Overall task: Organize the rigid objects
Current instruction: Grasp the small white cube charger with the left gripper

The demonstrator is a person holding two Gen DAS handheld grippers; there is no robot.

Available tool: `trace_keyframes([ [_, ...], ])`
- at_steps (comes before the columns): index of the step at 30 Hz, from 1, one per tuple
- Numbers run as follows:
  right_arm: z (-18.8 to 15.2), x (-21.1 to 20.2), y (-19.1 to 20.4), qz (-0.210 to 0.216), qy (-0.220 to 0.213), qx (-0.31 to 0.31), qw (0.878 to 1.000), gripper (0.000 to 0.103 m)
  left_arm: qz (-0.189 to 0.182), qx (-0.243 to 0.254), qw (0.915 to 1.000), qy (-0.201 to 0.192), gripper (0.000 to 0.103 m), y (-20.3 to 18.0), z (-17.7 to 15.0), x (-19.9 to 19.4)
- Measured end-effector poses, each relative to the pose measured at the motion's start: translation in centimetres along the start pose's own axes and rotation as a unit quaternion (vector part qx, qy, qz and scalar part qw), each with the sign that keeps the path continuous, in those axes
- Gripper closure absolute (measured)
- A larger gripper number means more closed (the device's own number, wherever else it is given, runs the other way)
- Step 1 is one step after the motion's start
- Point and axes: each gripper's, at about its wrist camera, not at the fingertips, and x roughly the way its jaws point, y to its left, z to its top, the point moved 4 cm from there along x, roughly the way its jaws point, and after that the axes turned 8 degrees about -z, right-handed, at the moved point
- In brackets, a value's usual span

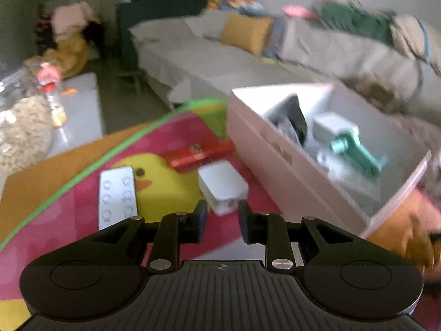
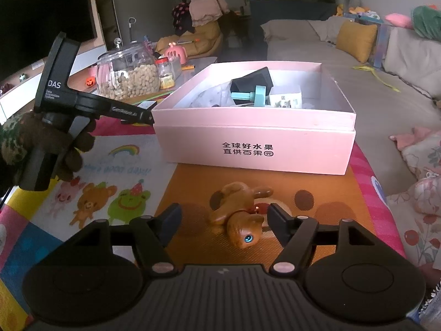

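Observation:
An open pink box (image 1: 275,154) (image 2: 253,143) stands on the play mat and holds a black item (image 2: 252,78), a teal cranked part (image 1: 355,149) (image 2: 248,95) and a small white carton (image 2: 285,98). On the mat left of the box lie a white adapter (image 1: 223,183), a red flat case (image 1: 198,153) and a white button panel (image 1: 117,195). My left gripper (image 1: 222,215) stands narrowly open, the adapter's near end just between its tips. From the right wrist it shows at the box's left corner (image 2: 137,114). My right gripper (image 2: 224,220) is wide open around a brown toy animal (image 2: 237,209) lying on the mat.
A glass jar of pellets (image 2: 129,77) and small bottles stand on a grey low table (image 1: 82,102) beyond the mat. A grey sofa (image 2: 317,55) with a yellow cushion (image 2: 355,40) runs behind the box. A gloved hand (image 2: 74,149) holds the left gripper. Floral cushions (image 2: 424,165) lie at right.

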Motion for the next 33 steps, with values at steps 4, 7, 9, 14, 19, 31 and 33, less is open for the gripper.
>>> trace_keyframes([
  [4, 0.0, 0.0, 0.0, 0.000, 0.000, -0.001, 1.000, 0.032, 0.031, -0.038, 0.9976, -0.049, 0.075, -0.1, 1.2, -0.4],
  [7, 0.0, 0.0, 0.1, 0.000, 0.000, -0.001, 1.000, 0.032, 0.058, 0.001, 0.9967, -0.057, 0.075, -1.2, 2.1, 0.4],
  [9, 0.0, 0.0, 0.1, 0.000, 0.000, -0.001, 1.000, 0.032, 0.065, 0.013, 0.9968, -0.044, 0.075, -1.7, 1.8, 1.2],
  [14, 0.0, 0.1, 0.0, 0.003, 0.000, 0.002, 1.000, 0.032, 0.081, 0.026, 0.9954, -0.045, 0.071, -2.2, 0.8, 1.7],
  [19, 0.0, 0.1, 0.1, 0.003, 0.000, 0.001, 1.000, 0.031, 0.069, 0.019, 0.9967, -0.038, 0.073, -2.2, 0.8, 1.7],
  [31, 0.0, 0.1, 0.1, 0.003, 0.000, 0.001, 1.000, 0.031, 0.068, 0.004, 0.9971, -0.034, 0.068, -1.7, 1.0, 1.9],
  [33, 0.0, 0.1, 0.1, 0.003, 0.000, 0.001, 1.000, 0.031, 0.070, 0.002, 0.9970, -0.032, 0.068, -1.7, 1.1, 1.9],
])
